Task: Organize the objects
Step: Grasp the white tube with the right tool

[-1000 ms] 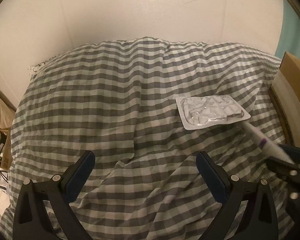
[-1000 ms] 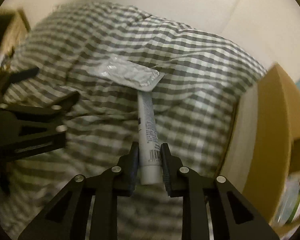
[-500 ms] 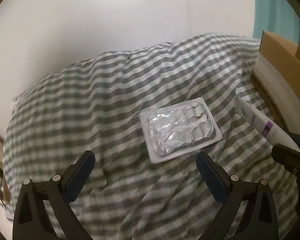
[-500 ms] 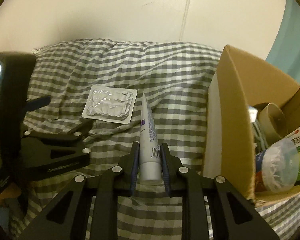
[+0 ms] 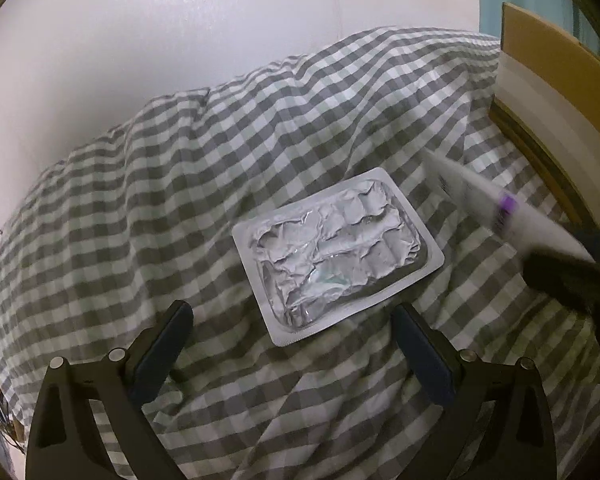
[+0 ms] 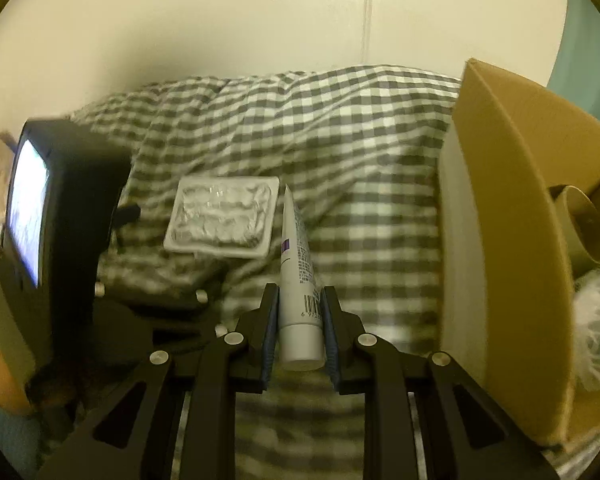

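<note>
A silver blister pack (image 5: pixel 338 256) lies flat on the grey-and-white checked bedcover (image 5: pixel 180 184). My left gripper (image 5: pixel 292 344) is open and empty, hovering just in front of the pack's near edge. My right gripper (image 6: pixel 298 312) is shut on a white tube (image 6: pixel 298 264) with a purple mark and a barcode, held above the cover with its crimped end pointing away. The tube also shows at the right of the left wrist view (image 5: pixel 496 208), blurred. The pack lies just left of the tube in the right wrist view (image 6: pixel 224 216).
An open cardboard box (image 6: pixel 512 208) stands on the bed at the right, holding a cardboard roll (image 6: pixel 580 220) and a clear plastic item (image 6: pixel 596 312). Its wall shows in the left wrist view (image 5: pixel 556 80). A white wall (image 5: pixel 220 20) rises behind the bed.
The right gripper has lifted the tube off the cover and swung toward the box. The left gripper has moved closer to the blister pack, which now sits between its open fingers' line.
</note>
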`<state>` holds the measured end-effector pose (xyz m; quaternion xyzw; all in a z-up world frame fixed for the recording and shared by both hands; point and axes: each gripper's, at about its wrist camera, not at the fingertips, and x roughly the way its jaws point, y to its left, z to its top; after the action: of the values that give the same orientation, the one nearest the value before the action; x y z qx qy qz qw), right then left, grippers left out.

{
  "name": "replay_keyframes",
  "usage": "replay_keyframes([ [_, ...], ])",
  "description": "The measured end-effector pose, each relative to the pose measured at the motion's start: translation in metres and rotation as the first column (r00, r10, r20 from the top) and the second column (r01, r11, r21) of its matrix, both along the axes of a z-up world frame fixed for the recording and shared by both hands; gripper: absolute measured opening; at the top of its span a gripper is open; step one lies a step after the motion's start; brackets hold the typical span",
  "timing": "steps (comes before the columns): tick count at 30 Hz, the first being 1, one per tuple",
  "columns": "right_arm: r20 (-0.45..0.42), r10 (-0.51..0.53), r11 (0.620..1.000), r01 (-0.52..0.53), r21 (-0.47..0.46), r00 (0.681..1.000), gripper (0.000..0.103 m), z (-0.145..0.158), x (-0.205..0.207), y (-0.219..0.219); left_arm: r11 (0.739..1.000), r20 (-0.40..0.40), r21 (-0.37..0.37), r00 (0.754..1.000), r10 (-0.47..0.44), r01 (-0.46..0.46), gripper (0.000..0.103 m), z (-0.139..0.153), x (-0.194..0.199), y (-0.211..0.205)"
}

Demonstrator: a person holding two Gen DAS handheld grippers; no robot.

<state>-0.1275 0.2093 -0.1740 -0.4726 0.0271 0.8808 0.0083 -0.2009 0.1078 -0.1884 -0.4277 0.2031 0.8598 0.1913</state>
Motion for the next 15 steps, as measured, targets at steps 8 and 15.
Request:
replay_keyframes([
  [8, -0.060, -0.063, 0.994, 0.068, 0.082, 0.996, 0.020, 0.004, -0.017, 0.007, 0.999, -0.042, -0.016, 0.998, -0.038, 0.038, 0.095, 0.004, -0.008, 0.001],
  [15, -0.058, -0.086, 0.991, 0.091, 0.100, 0.995, 0.020, 0.002, -0.016, 0.013, 0.992, -0.103, -0.077, 0.989, -0.108, 0.100, 0.089, -0.001, -0.012, 0.024],
])
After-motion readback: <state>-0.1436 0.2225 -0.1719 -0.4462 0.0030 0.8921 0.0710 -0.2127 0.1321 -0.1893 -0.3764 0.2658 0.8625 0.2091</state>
